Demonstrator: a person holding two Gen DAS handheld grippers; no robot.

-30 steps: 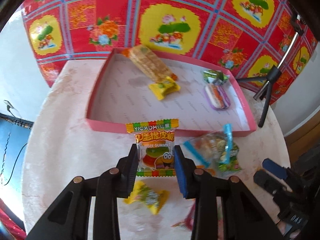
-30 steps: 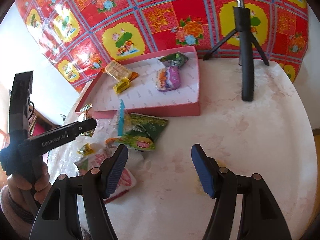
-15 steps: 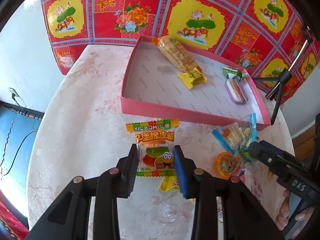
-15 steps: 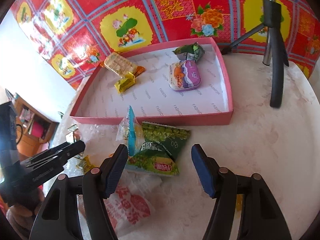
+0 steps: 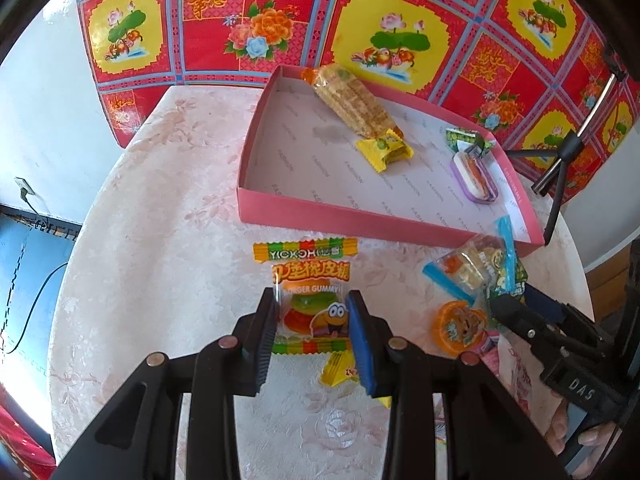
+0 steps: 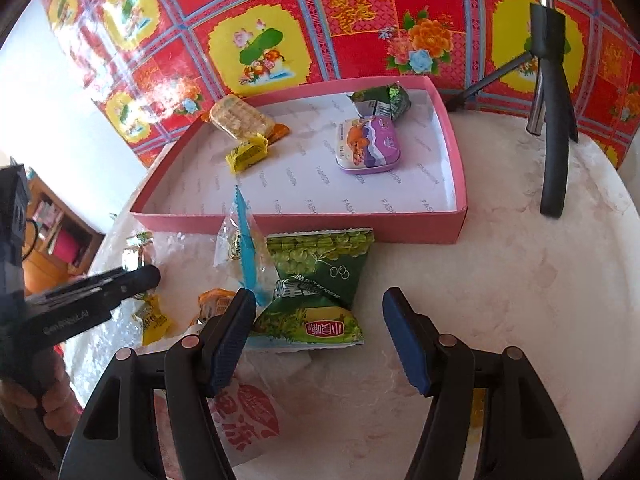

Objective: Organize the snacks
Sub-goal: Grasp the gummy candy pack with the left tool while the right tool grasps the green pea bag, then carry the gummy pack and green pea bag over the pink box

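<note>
Left gripper [image 5: 312, 330], lower centre of its view, clamped on burger gummy packet [image 5: 309, 296] held above the table [image 5: 160, 240]; right gripper [image 6: 320, 336] jaws apart, straddling green pea snack bag [image 6: 316, 284] lying just below pink tray [image 6: 360, 226], mid-frame.

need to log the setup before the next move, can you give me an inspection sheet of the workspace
surface: round pale marbled table, no spill seen
job's things: pink tray holds a cracker pack, yellow candy, purple tin, green packet
clutter: green pea bag, blue-strip clear pack, orange jelly cup and other wrappers loose in front of the tray
grippers: left gripper shut on burger gummy packet; right gripper open over the pea bag
cables: dark cable beyond the table's edge
surroundings: red floral cloth, black tripod on the table
</note>
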